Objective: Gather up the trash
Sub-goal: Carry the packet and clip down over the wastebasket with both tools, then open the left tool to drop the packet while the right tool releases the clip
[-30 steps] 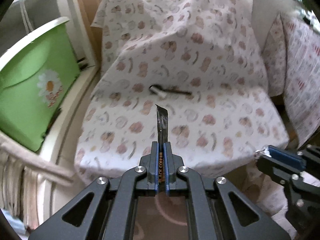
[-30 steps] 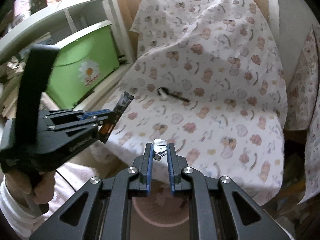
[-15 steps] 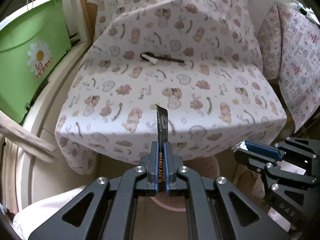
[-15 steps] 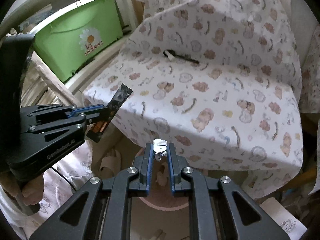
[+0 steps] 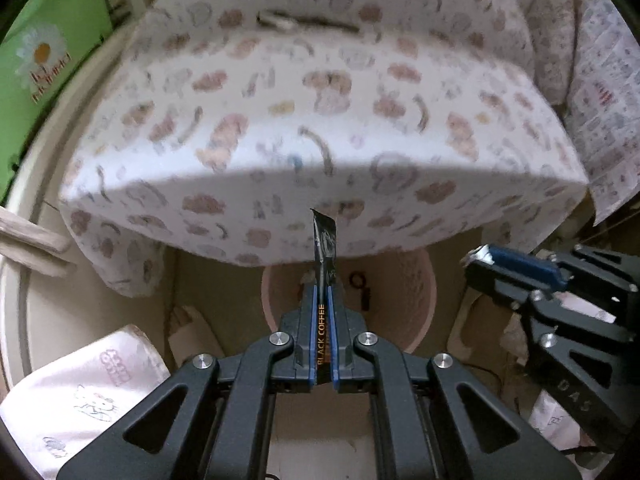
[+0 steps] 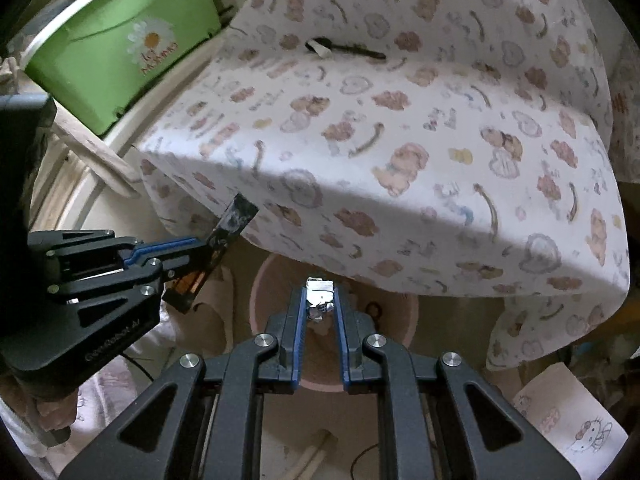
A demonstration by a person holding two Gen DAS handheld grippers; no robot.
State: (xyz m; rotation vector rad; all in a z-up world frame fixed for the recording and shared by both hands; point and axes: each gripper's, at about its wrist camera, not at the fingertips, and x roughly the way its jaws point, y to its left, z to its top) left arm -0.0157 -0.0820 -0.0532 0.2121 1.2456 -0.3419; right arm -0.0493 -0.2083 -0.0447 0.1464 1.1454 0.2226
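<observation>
Over one pink bin (image 6: 276,280) hang two grippers – left gripper (image 5: 322,292) clamps one black coffee sachet (image 5: 323,240), right gripper (image 6: 319,296) pinches one crumpled foil scrap (image 6: 319,298). Bin's contents – dark, hard to make out.

Both wrist cameras look steeply down along their fingers, close above the pink bin (image 5: 416,292) (image 6: 276,280). Shared: patterned cloth (image 5: 320,120) (image 6: 400,140), somewhat blurred.
</observation>
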